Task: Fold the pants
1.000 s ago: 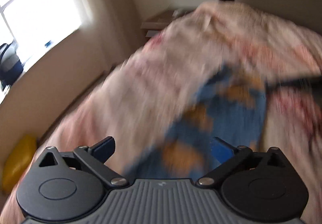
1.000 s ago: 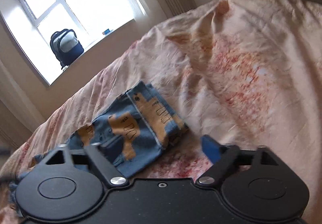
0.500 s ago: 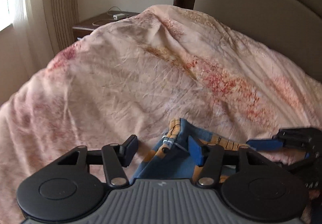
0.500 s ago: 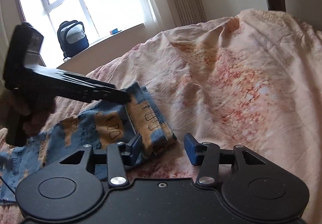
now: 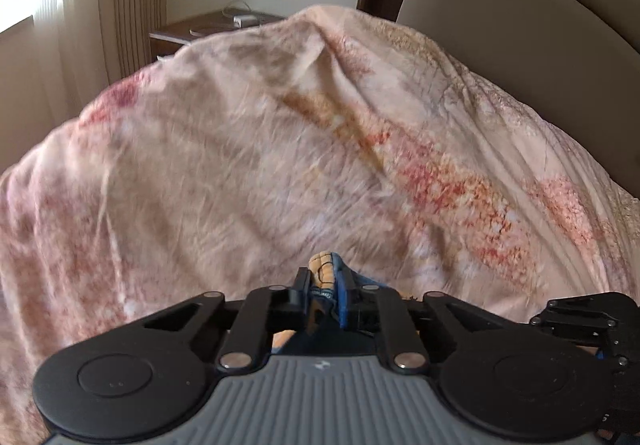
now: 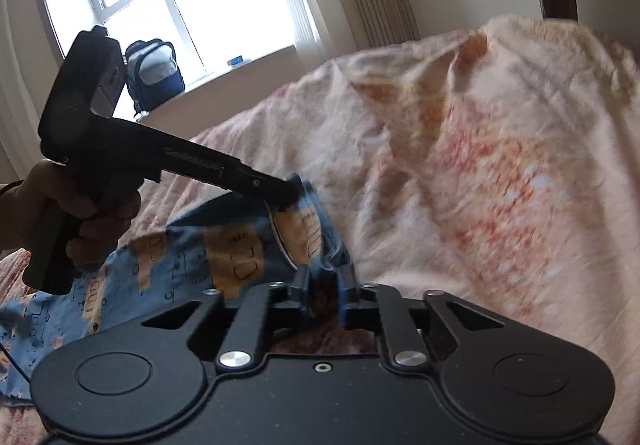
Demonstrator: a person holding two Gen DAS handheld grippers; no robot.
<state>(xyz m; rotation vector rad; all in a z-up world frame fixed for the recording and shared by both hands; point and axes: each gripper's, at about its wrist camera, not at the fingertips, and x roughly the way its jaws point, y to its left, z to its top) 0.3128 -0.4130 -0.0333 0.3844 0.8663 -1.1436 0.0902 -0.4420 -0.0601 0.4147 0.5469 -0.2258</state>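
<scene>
Early in folding: blue patterned pants (image 6: 240,253) lying crumpled on the bed (image 6: 480,165), left gripper (image 5: 323,285) and right gripper (image 6: 325,281) closing on the waistband, no fold made.

Black left tool (image 5: 323,287) with ribbed grey body, blue pads, silver screws

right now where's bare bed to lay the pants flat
Free: the wide stretch of bedspread right of the pants, toward the headboard. Crowded: the near left, where the left tool and right tool are closing on the pants' edge.
</scene>
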